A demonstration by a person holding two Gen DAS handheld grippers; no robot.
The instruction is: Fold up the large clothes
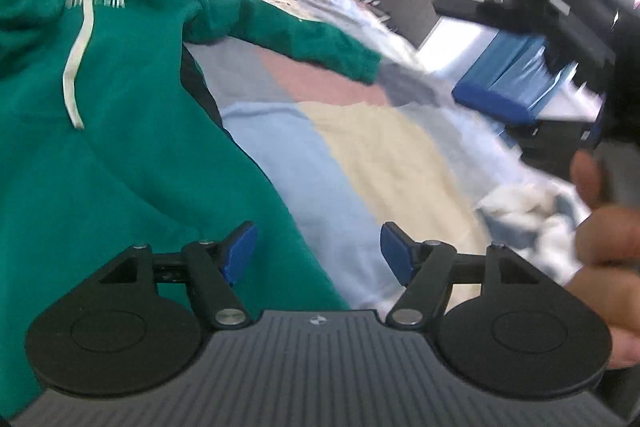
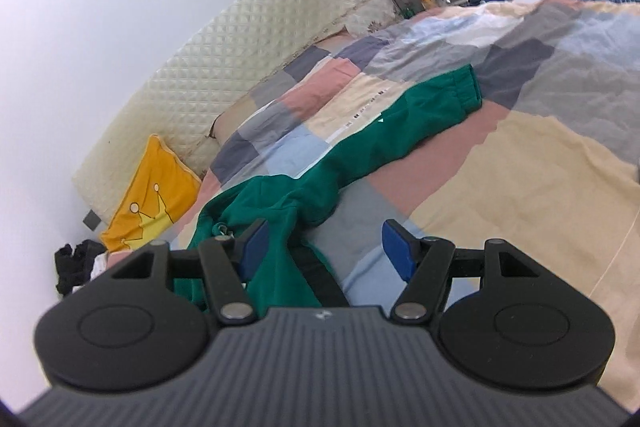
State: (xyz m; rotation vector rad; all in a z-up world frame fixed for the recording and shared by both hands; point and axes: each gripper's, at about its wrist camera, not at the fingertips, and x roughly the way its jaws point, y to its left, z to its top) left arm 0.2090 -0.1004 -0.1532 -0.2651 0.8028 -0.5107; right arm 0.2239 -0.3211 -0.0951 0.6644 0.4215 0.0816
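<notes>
On the bed's patchwork quilt [image 1: 360, 131] your green hoodie [image 1: 120, 147] lies spread flat, chest up, its white drawstring [image 1: 78, 67] trailing down the front and one sleeve [image 2: 384, 139] stretched out sideways across the pink and grey patches. Your left hand-held gripper [image 1: 318, 253] hovers over the hoodie's side edge, blue pads apart, nothing between them. Your right hand-held gripper [image 2: 322, 251] is likewise spread wide and empty, above the underarm. A yellow pillow [image 2: 154, 187] leans at the headboard [image 2: 248, 59].
</notes>
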